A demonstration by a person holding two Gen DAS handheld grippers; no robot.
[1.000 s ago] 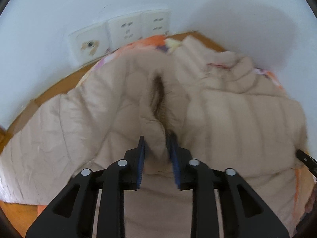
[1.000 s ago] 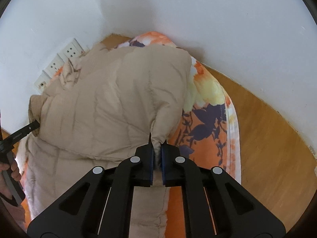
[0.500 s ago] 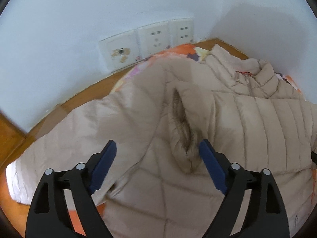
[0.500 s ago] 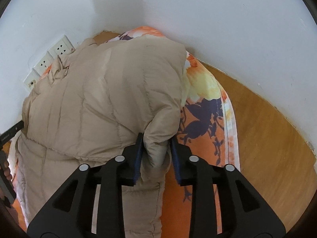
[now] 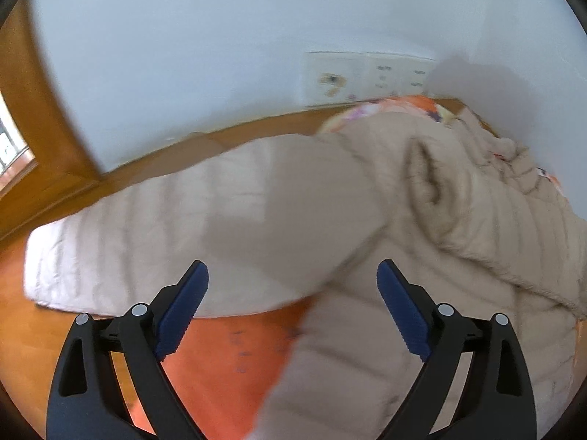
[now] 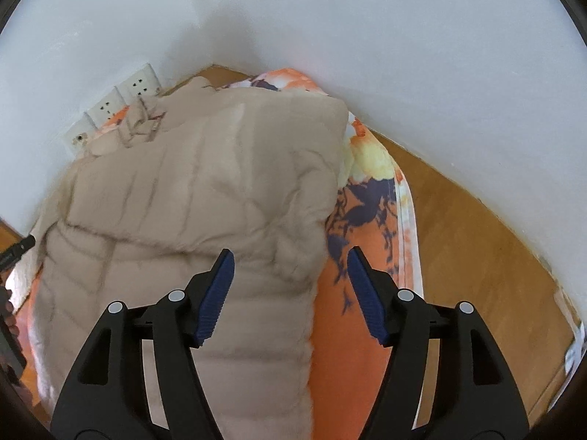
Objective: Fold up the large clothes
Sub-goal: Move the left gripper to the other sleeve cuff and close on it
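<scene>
A beige quilted puffer jacket point(image 5: 422, 198) lies on an orange floral cloth point(image 5: 234, 352), with one sleeve point(image 5: 146, 231) stretched out to the left. My left gripper point(image 5: 293, 308) hovers over the sleeve's base, its jaws wide and still opening, nothing pinched between the blue pads. In the right wrist view the jacket point(image 6: 205, 190) has its right sleeve folded across the body. My right gripper point(image 6: 290, 293) is above the jacket's right edge; its jaws are opening, and the fabric lies below them, free of the pads.
The floral cloth point(image 6: 367, 227) covers a wooden floor point(image 6: 469, 242) in a corner of white walls. Wall sockets point(image 5: 367, 77) sit low behind the jacket. A wooden frame point(image 5: 40, 117) stands at the left. The other handle and a hand point(image 6: 11, 293) show at the left edge.
Both grippers let go of the jacket folds they pinched and spread wide. The left gripper swung left towards the outstretched sleeve. The right gripper lifted slightly off the jacket's edge.
</scene>
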